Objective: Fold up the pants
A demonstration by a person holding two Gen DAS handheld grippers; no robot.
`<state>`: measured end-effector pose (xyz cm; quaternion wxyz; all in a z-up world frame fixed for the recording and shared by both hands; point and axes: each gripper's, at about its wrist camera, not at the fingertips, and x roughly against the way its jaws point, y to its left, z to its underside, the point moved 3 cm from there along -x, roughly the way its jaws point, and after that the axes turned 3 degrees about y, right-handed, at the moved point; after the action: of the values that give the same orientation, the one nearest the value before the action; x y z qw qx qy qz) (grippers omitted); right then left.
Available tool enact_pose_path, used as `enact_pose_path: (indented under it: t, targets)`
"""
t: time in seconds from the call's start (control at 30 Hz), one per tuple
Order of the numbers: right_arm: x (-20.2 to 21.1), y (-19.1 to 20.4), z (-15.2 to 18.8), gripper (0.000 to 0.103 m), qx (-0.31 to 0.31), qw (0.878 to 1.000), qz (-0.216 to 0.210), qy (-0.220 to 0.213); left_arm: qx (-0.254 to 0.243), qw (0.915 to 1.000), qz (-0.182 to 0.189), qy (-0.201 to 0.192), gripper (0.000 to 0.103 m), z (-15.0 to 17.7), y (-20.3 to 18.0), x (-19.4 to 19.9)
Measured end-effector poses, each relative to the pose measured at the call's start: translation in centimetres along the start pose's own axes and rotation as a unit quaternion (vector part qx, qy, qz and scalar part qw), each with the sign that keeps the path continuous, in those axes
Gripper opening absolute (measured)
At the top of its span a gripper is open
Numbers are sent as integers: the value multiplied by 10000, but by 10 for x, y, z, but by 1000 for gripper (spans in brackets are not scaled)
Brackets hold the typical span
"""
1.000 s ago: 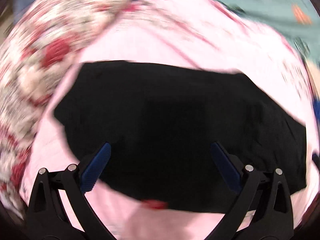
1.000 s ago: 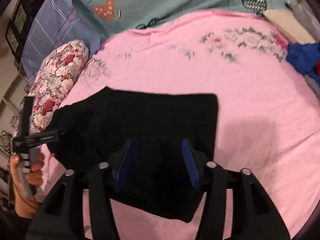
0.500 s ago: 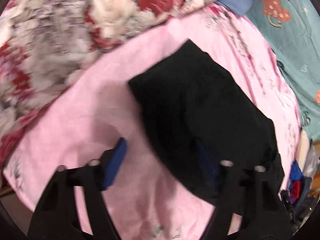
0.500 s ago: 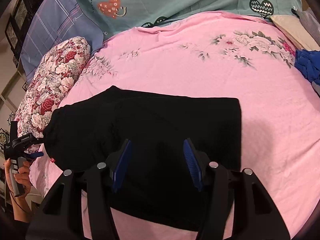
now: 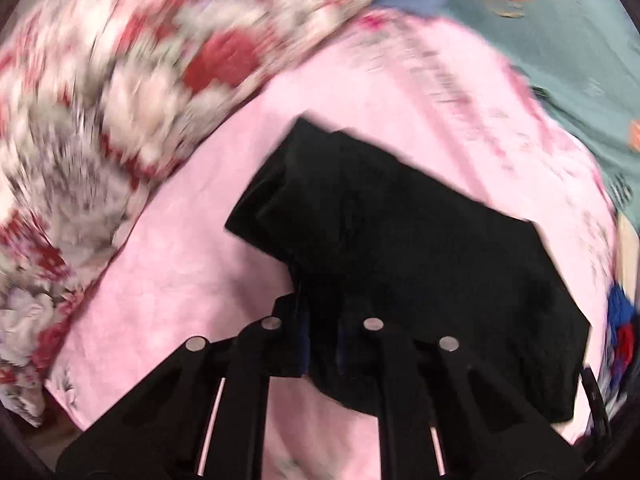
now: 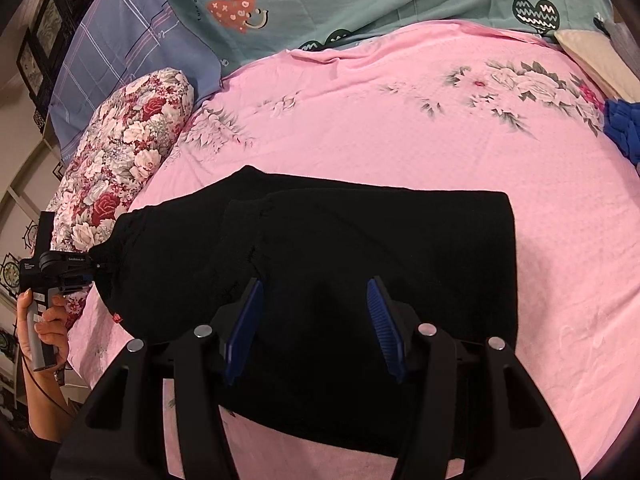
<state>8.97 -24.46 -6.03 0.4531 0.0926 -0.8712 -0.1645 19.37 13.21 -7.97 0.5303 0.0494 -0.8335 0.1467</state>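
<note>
The black pants (image 6: 340,264) lie partly folded on the pink sheet (image 6: 400,128), spread across its near half, with one layer doubled over the other so that a curved fold edge runs down the middle of the cloth. One end of the pants bunches toward the floral pillow (image 6: 120,160) at the left side of the bed.

The left gripper (image 5: 320,332) has its jaws closing, nearly together, and in the left wrist view a bunched edge of the pants sits between its blue pads, pinched at the near side of the garment (the picture is blurred, but the cloth clearly gathers into the fingers). In the right wrist view the same gripper (image 6: 94,266) meets the pants at their left end, beside the pillow, and a hand (image 6: 44,328) grips its handle below.

The right gripper (image 6: 316,320) hovers over the middle of the pants with its jaws standing apart. Its blue pads (image 6: 244,320) show black cloth behind and between them, and they do not press on anything.

Beyond the sheet lie a teal cover (image 6: 360,12) printed with hearts and a blue checked pillow (image 6: 120,52). A blue cloth (image 6: 624,128) sits at the right edge of the bed, next to a cream cushion (image 6: 592,56).
</note>
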Motion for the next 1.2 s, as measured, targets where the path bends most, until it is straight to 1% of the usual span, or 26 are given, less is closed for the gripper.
enact_pose_path:
  t: [0.07, 0.13, 0.2, 0.23, 0.27, 0.3, 0.37, 0.43, 0.47, 0.57, 0.6, 0.63, 0.67, 0.7, 0.77, 0.8, 0.83, 0.87, 0.9, 0.93, 0.97, 1.03, 1.07, 1.1, 1.13, 1.2]
  targets:
    - [6, -6, 2, 55, -51, 10000, -17, -66, -392, 9991, 140, -123, 9, 3, -33, 20]
    - [12, -15, 4, 55, -140, 9998, -71, -128, -804, 9959, 339, -221, 9, 8, -71, 40]
    - [19, -23, 7, 55, -221, 9994, -136, -219, -1256, 9895, 614, -360, 9, 17, -118, 61]
    - [23, -28, 8, 55, -261, 9992, -162, -273, -1541, 9842, 770, -405, 9, 26, -145, 69]
    - [27, -32, 10, 55, -298, 9989, -181, -320, -1724, 9804, 859, -406, 9, 31, -164, 73]
    - [32, -38, 11, 55, -344, 9985, -199, -374, -1980, 9746, 975, -380, 9, 42, -189, 75]
    - [42, -51, 15, 55, -485, 9974, -201, -484, -2410, 9640, 1096, -263, 9, 65, -229, 70]
    - [49, -64, 18, 55, -592, 9965, -169, -556, -2724, 9557, 1117, -24, 9, 82, -269, 50]
    - [52, -71, 20, 55, -653, 9960, -157, -592, -2799, 9536, 1105, 90, 9, 91, -281, 41]
    - [62, -89, 25, 55, -838, 9942, -128, -660, -3084, 9466, 867, 359, 11, 113, -319, -3]
    - [65, -95, 27, 55, -891, 9937, -116, -673, -3289, 9390, 871, 498, 20, 123, -332, -18]
    - [67, -99, 28, 55, -937, 9932, -95, -677, -3602, 9244, 993, 767, 57, 137, -344, -34]
    - [68, -104, 29, 55, -967, 9930, -65, -674, -3782, 9123, 1152, 1071, 76, 150, -349, -44]
    - [69, -107, 30, 55, -996, 9928, -31, -669, -3865, 9041, 1180, 1392, 85, 163, -351, -56]
    - [67, -110, 30, 55, -993, 9934, 26, -574, -4042, 9003, 1080, 1204, 84, 170, -352, -54]
    - [67, -110, 29, 55, -973, 9936, 20, -572, -4105, 8978, 1134, 1118, 87, 170, -350, -48]
    - [67, -110, 28, 55, -960, 9937, 13, -582, -4087, 8982, 1193, 1096, 89, 167, -349, -42]
    - [67, -109, 26, 56, -955, 9937, 12, -594, -4024, 9007, 1281, 1021, 89, 161, -343, -30]
    - [67, -108, 23, 60, -965, 9934, 6, -627, -3970, 9029, 1380, 898, 90, 155, -336, -19]
    - [67, -107, 22, 61, -977, 9931, -25, -649, -3914, 9049, 1500, 735, 96, 148, -328, -6]
    - [66, -105, 19, 61, -987, 9929, -103, -649, -3857, 9072, 1568, 599, 98, 141, -320, 4]
    - [61, -99, 12, 61, -993, 9926, -352, -611, -3699, 9143, 1617, 323, 99, 129, -300, 22]
    - [58, -94, 7, 61, -1000, 9921, -501, -572, -3565, 9208, 1572, 182, 99, 120, -288, 28]
    - [55, -89, 3, 61, -985, 9918, -607, -538, -3366, 9300, 1477, 28, 99, 110, -273, 32]
    - [48, -80, -2, 62, -924, 9916, -788, -450, -3226, 9361, 1401, -76, 99, 105, -263, 34]
    - [36, -65, -11, 79, -812, 9913, -989, -304, -2858, 9519, 1074, -268, 101, 89, -237, 30]
